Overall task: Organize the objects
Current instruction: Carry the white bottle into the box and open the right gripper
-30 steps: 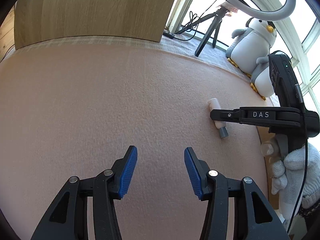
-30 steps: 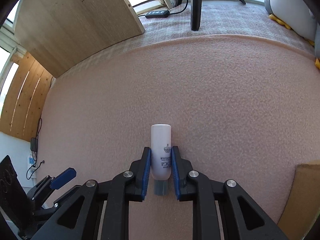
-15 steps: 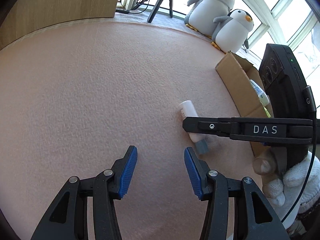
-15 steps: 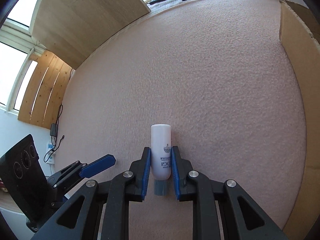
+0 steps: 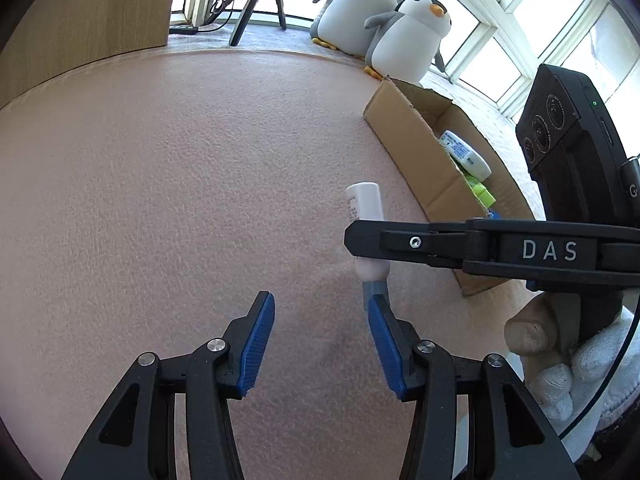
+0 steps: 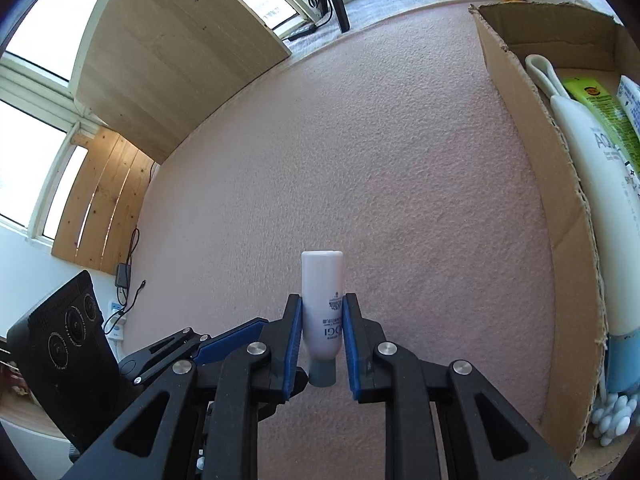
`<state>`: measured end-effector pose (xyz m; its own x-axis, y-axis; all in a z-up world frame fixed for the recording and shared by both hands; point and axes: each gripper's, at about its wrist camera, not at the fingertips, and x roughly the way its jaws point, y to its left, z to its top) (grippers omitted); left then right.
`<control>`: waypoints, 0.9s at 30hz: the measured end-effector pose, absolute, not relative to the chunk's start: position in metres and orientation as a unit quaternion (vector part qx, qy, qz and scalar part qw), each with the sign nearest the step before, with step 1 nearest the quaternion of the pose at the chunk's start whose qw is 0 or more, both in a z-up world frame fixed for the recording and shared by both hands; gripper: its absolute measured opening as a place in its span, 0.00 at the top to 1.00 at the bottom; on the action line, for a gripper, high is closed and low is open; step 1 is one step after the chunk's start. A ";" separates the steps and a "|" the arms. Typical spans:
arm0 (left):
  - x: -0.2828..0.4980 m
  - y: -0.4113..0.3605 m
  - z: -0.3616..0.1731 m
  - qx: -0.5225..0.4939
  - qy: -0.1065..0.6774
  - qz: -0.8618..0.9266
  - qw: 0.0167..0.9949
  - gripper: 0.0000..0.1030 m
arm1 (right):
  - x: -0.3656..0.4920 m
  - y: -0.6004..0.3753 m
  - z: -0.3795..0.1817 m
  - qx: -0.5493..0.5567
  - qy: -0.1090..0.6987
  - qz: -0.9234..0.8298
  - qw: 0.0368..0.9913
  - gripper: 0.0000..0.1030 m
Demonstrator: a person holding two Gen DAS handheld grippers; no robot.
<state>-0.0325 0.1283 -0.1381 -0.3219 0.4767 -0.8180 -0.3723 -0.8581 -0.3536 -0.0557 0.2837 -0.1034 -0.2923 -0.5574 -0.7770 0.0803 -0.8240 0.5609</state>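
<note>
Left wrist view: the left gripper (image 5: 320,344) fills the lower centre of the frame, its blue-padded jaws spread wide with nothing between them, above a pale pink textured mat (image 5: 160,200). Right of centre, the right gripper (image 5: 366,240) reaches in from the right edge as a black bar marked DAS, clamped across a small white plastic tube with a grey cap (image 5: 367,216). The tube stands nearly vertical in the frame, grey cap at the bottom and flat crimped end at the top. In the upper right sits an open brown cardboard box (image 5: 400,124) already holding other tubes. A white-gloved hand (image 5: 576,380) grips the handle at lower right.

Right wrist view: at lower centre, the right gripper's (image 6: 320,332) blue pads press both sides of the tube (image 6: 322,296), low on its body just above the cap. Its long axis runs straight along the fingers, cap toward the camera and crimped end pointing away. The box wall (image 6: 532,160) runs down the right side of the frame, well apart from the tube.

The tube is probably light, with smooth, slightly squeezable walls; a hold near the stiffer cap shoulder, as here, looks sound, and a hard squeeze could dent it.
</note>
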 end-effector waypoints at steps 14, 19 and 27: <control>-0.031 0.093 -0.134 -0.519 -0.052 0.825 0.216 0.49 | -0.034 0.375 -0.029 0.461 -0.219 -0.851 0.121 0.83; -0.033 0.094 -0.134 -0.516 -0.048 0.829 0.208 0.49 | -0.035 0.409 -0.022 0.446 -0.210 -0.867 0.078 0.83; -0.035 0.098 -0.129 -0.509 -0.043 0.837 0.199 0.49 | -0.040 0.430 -0.019 0.439 -0.206 -0.873 0.053 0.83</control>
<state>-0.0354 0.0976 -0.1287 -0.4035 0.3763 -0.8340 -0.2891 -0.9172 -0.2741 -0.0403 0.4298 -0.0194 -0.6098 -0.2729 -0.7441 -0.0880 -0.9097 0.4058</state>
